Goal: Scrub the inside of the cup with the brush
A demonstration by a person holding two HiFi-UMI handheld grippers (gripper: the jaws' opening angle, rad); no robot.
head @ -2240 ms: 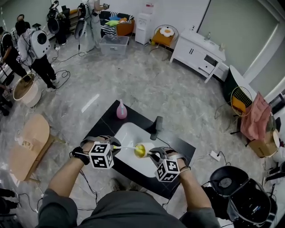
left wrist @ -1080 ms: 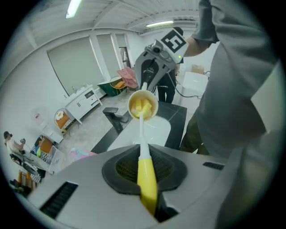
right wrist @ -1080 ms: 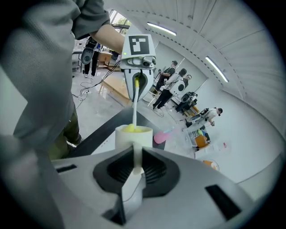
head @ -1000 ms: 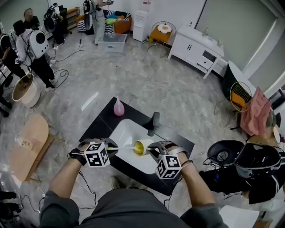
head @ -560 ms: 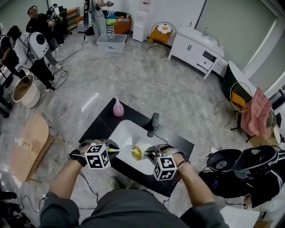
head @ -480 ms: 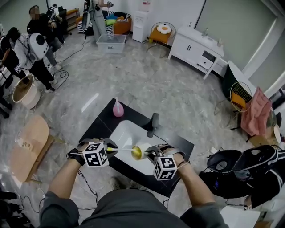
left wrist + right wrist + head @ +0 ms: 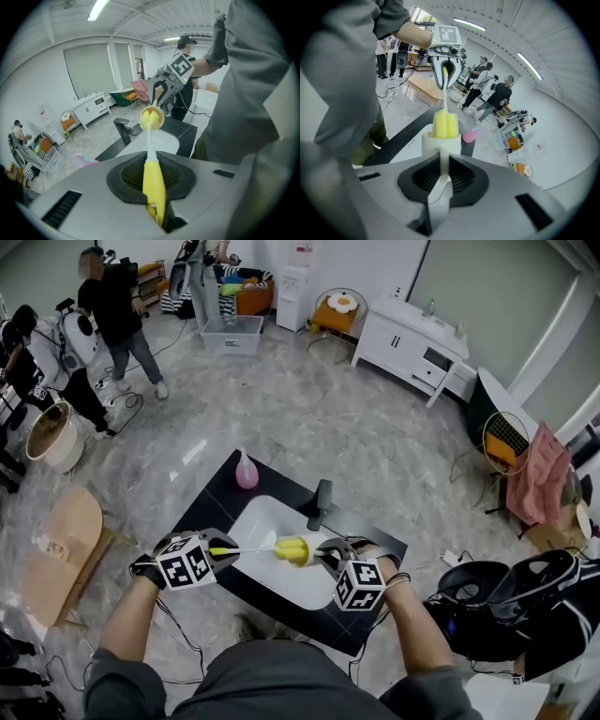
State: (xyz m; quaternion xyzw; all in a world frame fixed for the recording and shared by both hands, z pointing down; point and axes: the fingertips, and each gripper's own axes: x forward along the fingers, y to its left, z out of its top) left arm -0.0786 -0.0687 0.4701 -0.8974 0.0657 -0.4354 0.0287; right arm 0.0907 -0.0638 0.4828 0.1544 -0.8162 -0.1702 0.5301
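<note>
The brush (image 7: 246, 550) has a yellow handle, a thin white shaft and a yellow sponge head (image 7: 289, 547). My left gripper (image 7: 223, 554) is shut on the handle, which lies level and points right. The small pale cup (image 7: 307, 553) lies on its side with its mouth facing left, above the white sink (image 7: 264, 519). My right gripper (image 7: 328, 557) is shut on the cup's handle. In the right gripper view the sponge head (image 7: 445, 125) sticks partly out of the cup (image 7: 432, 143). The left gripper view shows the brush (image 7: 149, 140) running into the cup (image 7: 159, 123).
The sink sits in a black counter (image 7: 208, 510) with a dark faucet (image 7: 320, 502) behind the cup and a pink bottle (image 7: 247, 471) at the far left corner. Cables trail on the marble floor. Several people stand far off at the upper left (image 7: 112, 306).
My left gripper has drawn back to the left, so more of the sponge head shows outside the cup's mouth. The right gripper and cup have shifted slightly right.
</note>
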